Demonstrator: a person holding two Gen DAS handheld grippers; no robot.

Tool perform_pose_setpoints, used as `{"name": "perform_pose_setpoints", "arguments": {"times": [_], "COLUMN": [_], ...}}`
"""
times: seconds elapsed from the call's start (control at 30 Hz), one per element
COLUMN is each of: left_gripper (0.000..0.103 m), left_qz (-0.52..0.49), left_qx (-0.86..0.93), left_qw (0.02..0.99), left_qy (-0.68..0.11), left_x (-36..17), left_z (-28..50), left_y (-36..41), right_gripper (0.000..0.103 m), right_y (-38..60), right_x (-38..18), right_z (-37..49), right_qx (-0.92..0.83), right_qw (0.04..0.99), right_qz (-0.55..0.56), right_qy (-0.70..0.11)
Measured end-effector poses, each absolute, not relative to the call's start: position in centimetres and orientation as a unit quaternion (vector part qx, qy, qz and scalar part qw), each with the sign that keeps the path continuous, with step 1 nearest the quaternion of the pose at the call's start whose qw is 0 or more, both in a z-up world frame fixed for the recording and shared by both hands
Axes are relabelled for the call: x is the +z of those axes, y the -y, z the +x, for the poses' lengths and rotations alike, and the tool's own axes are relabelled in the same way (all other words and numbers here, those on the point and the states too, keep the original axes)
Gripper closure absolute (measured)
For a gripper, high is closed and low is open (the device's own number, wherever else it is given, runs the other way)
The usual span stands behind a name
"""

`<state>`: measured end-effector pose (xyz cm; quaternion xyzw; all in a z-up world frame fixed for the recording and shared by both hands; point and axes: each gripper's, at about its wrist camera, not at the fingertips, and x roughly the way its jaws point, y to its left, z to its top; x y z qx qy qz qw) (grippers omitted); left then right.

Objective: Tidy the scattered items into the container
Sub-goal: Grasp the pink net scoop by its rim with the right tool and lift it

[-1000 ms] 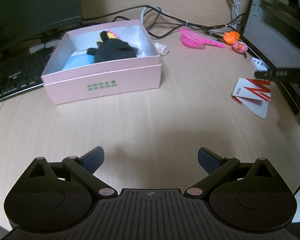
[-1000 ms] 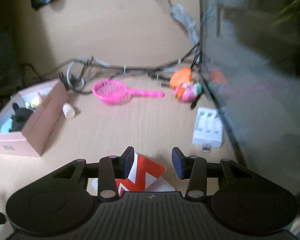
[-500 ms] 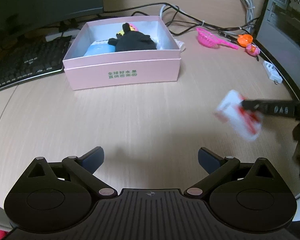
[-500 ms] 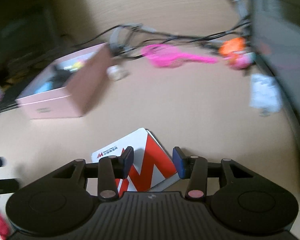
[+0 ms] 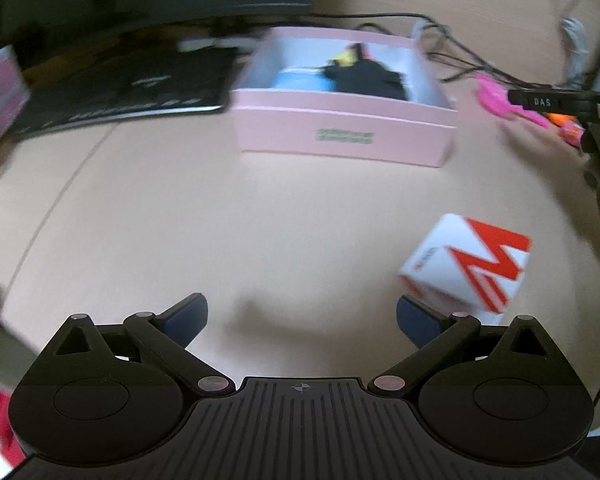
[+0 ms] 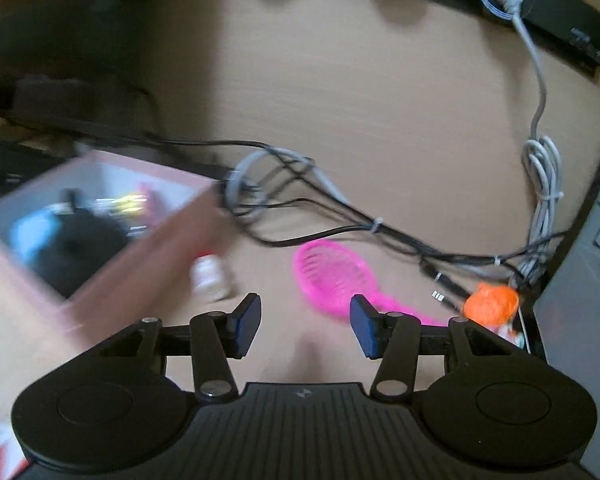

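Observation:
The pink box (image 5: 344, 136) sits mid-desk, holding a black plush (image 5: 370, 80) and a blue item (image 5: 300, 79); it also shows at the left of the right wrist view (image 6: 112, 280). A white-and-red card box (image 5: 470, 266) lies on the desk just beyond my left gripper's right finger. My left gripper (image 5: 302, 316) is open and empty. My right gripper (image 6: 304, 326) is open and empty, above the desk between a small white bottle (image 6: 210, 276) and a pink strainer (image 6: 334, 274). An orange toy (image 6: 492, 304) lies to its right.
A keyboard (image 5: 132, 88) lies left of the pink box. Tangled cables (image 6: 340, 220) run behind the strainer, and a power strip (image 6: 540, 20) lies at the back. A computer case (image 6: 592, 280) stands at the right edge. The views are motion-blurred.
My right gripper let go of the white-and-red card box, opened wider and moved forward toward the strainer and bottle. The card box now lies on the desk near my left gripper.

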<state>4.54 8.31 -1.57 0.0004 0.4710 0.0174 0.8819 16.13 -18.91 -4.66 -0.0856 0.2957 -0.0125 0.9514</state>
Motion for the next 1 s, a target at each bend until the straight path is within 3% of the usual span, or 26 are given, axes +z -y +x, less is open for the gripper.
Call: {"name": "perform_pose_setpoints", "arguments": {"times": [0.17, 0.2, 0.27, 0.37, 0.67, 0.87, 1.0], "left_gripper": [0.000, 0.000, 0.000, 0.000, 0.000, 0.000, 0.000], "left_qz": [-0.008, -0.005, -0.002, 0.004, 0.103, 0.191, 0.220], "left_qx": [0.063, 0.064, 0.057, 0.019, -0.131, -0.159, -0.149], "left_qw": [0.875, 0.875, 0.877, 0.883, 0.884, 0.878, 0.879], "left_qy": [-0.480, -0.480, -0.477, -0.468, -0.437, -0.409, -0.396], "left_x": [-1.0, -0.9, -0.7, -0.6, -2.0, -3.6, -4.0], "left_z": [3.2, 3.0, 2.6, 2.6, 5.6, 6.4, 6.7], "left_y": [-10.0, -10.0, -9.9, -9.0, -2.0, 1.3, 1.4], "right_gripper": [0.055, 0.058, 0.089, 0.093, 0.097, 0.097, 0.094], "right_y": [18.0, 17.9, 18.0, 18.9, 20.7, 22.7, 21.4], "right_x": [-8.1, -8.8, -9.4, -8.0, -0.3, 0.9, 0.2], "right_z": [21.4, 21.9, 22.5, 21.0, 8.4, 1.6, -1.2], "right_qx": [-0.003, -0.008, -0.019, -0.024, 0.000, 0.029, -0.027], "right_qw": [0.934, 0.930, 0.923, 0.932, 0.957, 0.937, 0.950], "right_qz": [-0.141, -0.163, -0.177, -0.133, 0.040, 0.186, 0.094], "right_qy": [-0.328, -0.330, -0.340, -0.337, -0.286, -0.293, -0.296]}}
